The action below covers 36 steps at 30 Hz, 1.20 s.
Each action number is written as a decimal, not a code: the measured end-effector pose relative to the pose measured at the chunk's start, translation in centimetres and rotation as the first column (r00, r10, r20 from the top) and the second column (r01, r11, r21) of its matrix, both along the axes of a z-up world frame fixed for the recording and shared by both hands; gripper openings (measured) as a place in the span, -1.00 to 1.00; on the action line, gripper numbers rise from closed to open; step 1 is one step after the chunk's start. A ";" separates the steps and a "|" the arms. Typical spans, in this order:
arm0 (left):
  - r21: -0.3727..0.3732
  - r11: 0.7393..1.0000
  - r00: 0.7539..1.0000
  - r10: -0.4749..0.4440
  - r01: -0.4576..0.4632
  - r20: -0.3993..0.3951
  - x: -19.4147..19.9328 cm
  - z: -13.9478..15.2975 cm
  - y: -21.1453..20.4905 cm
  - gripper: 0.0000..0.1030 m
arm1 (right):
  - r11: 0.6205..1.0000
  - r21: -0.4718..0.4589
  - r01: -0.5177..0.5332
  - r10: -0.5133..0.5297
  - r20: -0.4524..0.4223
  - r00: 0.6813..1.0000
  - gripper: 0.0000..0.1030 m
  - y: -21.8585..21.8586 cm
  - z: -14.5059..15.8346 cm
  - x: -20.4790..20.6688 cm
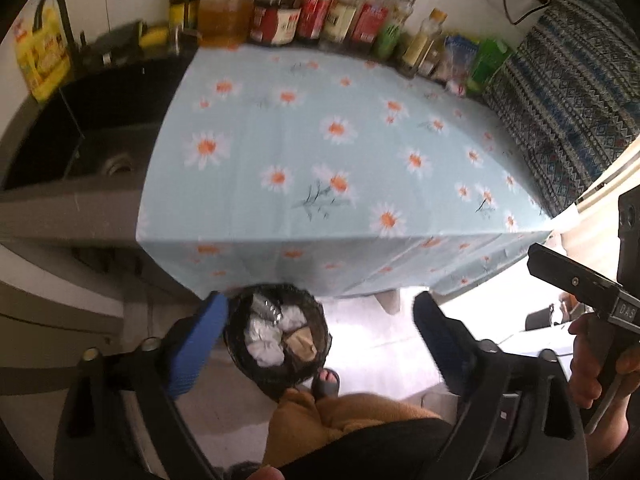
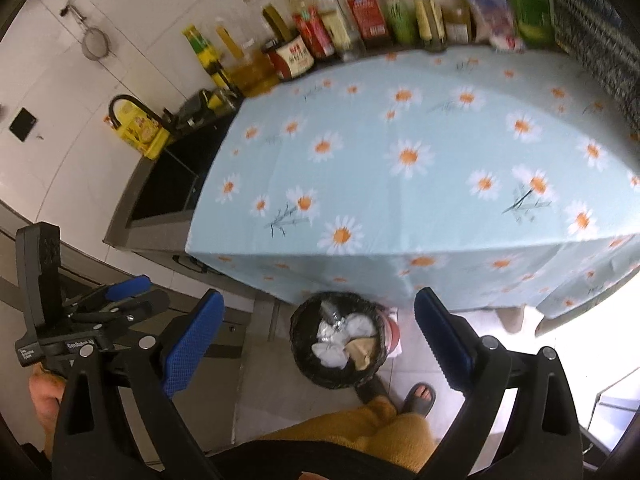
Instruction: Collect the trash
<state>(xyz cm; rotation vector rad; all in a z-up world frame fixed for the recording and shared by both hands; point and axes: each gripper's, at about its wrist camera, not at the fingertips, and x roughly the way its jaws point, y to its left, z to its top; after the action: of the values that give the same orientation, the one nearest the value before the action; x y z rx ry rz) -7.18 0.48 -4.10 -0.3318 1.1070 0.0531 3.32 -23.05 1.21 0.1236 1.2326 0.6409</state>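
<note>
A black woven trash bin [image 1: 276, 380] stands on the floor just in front of the table. It holds crumpled white paper [image 1: 264, 344] and a brown scrap [image 1: 300, 342]. My left gripper [image 1: 320, 336] hangs high above it, open, with nothing between its blue pads [image 1: 196, 340]. In the right wrist view the same bin [image 2: 332, 378] lies below my right gripper [image 2: 318, 338], which is also open and holds nothing. White paper [image 2: 332, 350] and the brown scrap [image 2: 362, 350] show inside. The daisy-print tablecloth [image 1: 340, 140] carries no loose trash that I can see.
Bottles and jars [image 1: 320, 20] line the table's back edge by the wall. A black sink [image 1: 92, 132] with a faucet sits to the left. A patterned cloth [image 1: 568, 112] covers something on the right. The person's sandalled foot [image 1: 326, 380] stands beside the bin.
</note>
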 end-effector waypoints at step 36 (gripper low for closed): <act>0.178 0.976 0.971 0.088 -0.129 0.220 -3.4 9.8 -9.4 0.87 | 0.998 0.040 -0.041 0.030 0.264 0.964 0.90 -10.5 8.4 -1.6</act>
<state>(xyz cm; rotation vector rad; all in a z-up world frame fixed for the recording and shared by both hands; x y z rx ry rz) -10.63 -8.94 5.71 -0.2200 0.8644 0.2163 1.75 -33.59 9.64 0.0513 0.9655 0.6928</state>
